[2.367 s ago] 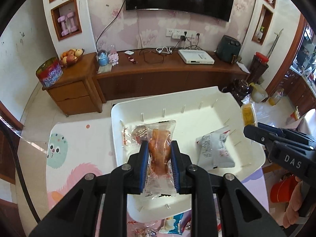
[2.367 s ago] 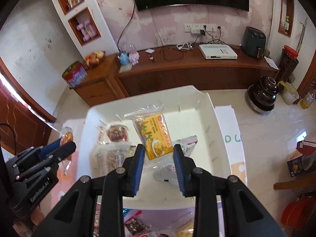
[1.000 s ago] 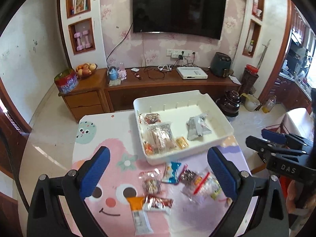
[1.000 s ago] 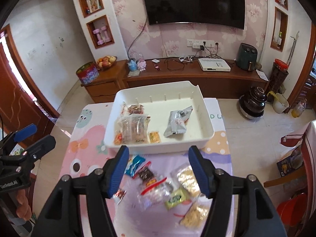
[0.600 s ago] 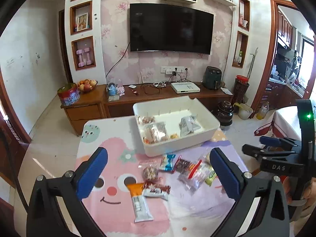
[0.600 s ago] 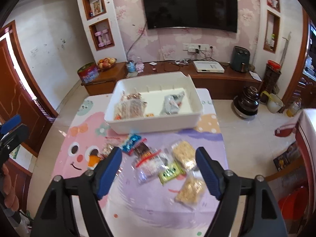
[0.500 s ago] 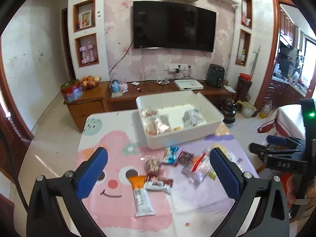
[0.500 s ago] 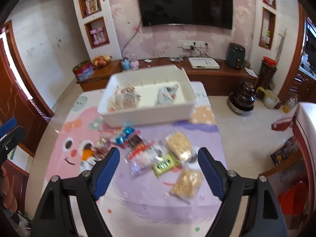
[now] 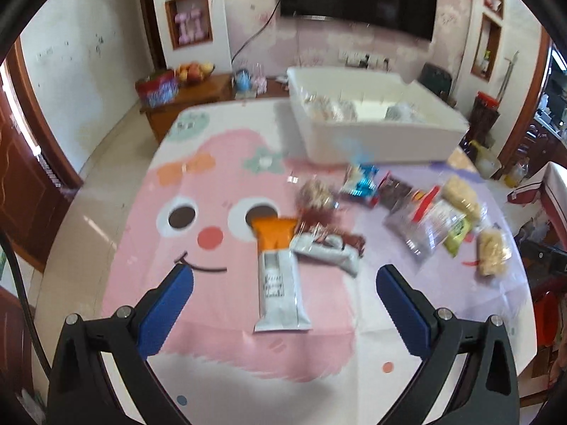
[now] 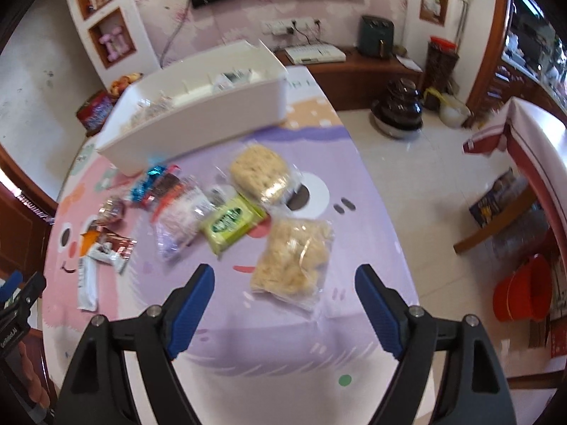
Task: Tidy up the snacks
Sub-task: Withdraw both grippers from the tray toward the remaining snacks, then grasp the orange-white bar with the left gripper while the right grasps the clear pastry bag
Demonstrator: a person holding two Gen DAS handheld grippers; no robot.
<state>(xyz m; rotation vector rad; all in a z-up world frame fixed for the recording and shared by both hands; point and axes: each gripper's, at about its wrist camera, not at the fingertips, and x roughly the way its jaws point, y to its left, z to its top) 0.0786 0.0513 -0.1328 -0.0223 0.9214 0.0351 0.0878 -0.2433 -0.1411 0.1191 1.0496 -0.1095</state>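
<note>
Left wrist view. The left gripper (image 9: 283, 283) has its jaws spread wide and holds nothing. It hangs above the counter (image 9: 141, 233), which is covered by a pink cartoon-face mat. Directly between the blue pads lies a long bar packet (image 9: 280, 276), orange at the far end and silver-white at the near end, flat on the mat. Touching its right edge is a crumpled silver and brown wrapper (image 9: 327, 246). Further back, a small round clear-wrapped snack (image 9: 315, 193), then a blue packet (image 9: 359, 180) and a dark brown packet (image 9: 395, 191) side by side. To the right, a clear bag with a red strip (image 9: 425, 226) overlaps a green packet (image 9: 457, 235); two pale crumbly snacks sit near it, one behind (image 9: 460, 194), one toward the counter edge (image 9: 492, 253). The white bin (image 9: 375, 138) stands at the far side of the counter with several packets inside; the contents are blurred.

Right wrist view. The right gripper (image 10: 285, 285) also has its jaws wide apart and empty, above the purple part of the mat. Just ahead of the pads lies a clear bag of pale crumbly snack (image 10: 294, 258). Beyond it is a round pale cake in clear wrap (image 10: 260, 171), with the green packet (image 10: 232, 223) to the left between them. The clear bag (image 10: 177, 219) lies left of the green one. The white bin (image 10: 198, 120) sits tilted in frame at the far left. The left gripper's tip shows at the lower left edge (image 10: 16, 295).
</note>
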